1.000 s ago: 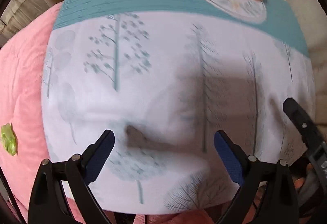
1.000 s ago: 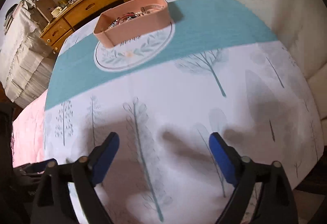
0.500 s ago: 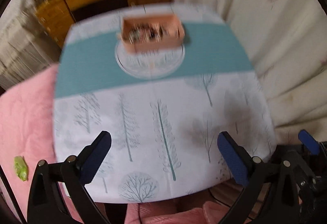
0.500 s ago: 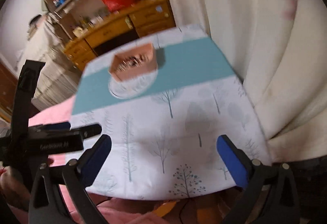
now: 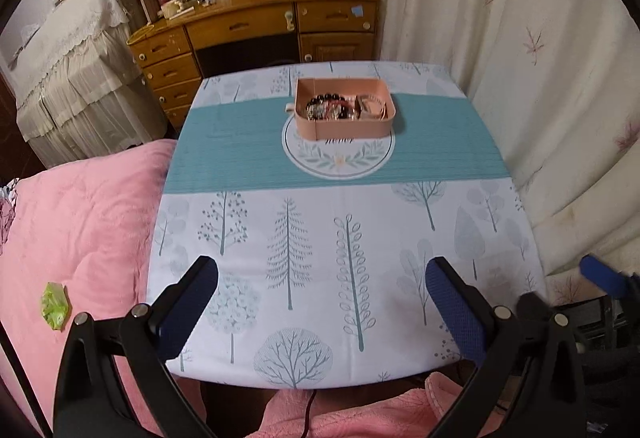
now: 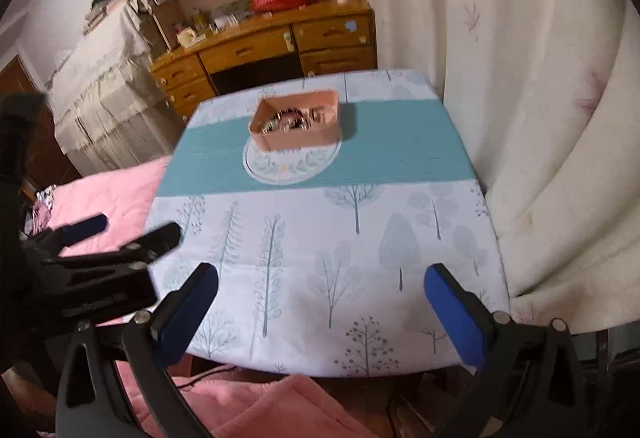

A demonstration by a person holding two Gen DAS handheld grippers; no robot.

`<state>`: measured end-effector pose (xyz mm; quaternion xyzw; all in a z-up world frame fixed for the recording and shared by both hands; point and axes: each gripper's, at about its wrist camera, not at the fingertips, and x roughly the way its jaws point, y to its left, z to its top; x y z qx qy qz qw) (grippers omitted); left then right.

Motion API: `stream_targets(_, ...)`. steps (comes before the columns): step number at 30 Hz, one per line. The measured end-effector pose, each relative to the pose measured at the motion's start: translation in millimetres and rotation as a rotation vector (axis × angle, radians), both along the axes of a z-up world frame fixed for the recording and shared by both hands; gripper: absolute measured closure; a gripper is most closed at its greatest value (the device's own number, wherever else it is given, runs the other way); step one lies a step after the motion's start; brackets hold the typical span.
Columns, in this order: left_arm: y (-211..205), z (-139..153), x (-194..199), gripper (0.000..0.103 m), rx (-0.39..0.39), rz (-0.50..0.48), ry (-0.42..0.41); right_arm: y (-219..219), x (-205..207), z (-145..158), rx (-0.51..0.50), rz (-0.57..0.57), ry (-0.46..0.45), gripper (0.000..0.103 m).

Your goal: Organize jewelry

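A pink jewelry box sits at the far middle of the table on a teal stripe, holding bead bracelets and other jewelry. It also shows in the right wrist view. My left gripper is open and empty, held above the table's near edge, far from the box. My right gripper is open and empty, also over the near edge. The left gripper shows at the left of the right wrist view.
The table has a white cloth with tree prints. A pink quilt lies left of it with a green wrapper on it. Cream curtains hang at the right. A wooden desk stands behind.
Both grippers have pulled up and back from close above the cloth to the near edge. The box now looks small and far. Both stay open.
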<state>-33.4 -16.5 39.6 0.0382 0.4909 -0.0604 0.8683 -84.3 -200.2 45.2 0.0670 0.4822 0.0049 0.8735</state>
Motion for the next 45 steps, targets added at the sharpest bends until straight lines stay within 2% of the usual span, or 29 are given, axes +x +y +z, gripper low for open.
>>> stream_targets(4,2,-1,1,0.0,-0.016,0.009,0.009,-6,7,-11,0.036,-0.02,0.054,0.0)
stream_targets(10,11,-10,6,0.0,-0.066,0.031,0.061,-4,8,-10,0.038,-0.014,0.038,0.0)
stream_targets(16,11,-12,4,0.0,-0.05,0.031,0.06,-3,8,-8,0.037,-0.029,0.032,0.0)
stream_targets(26,20,-12,0,0.0,-0.055,0.038,0.07,17,8,-7,-0.005,0.03,0.035,0.0)
stream_targets(45,29,-11,-9,0.0,-0.049,0.063,0.068,19,7,-13,-0.002,0.029,0.043,0.0)
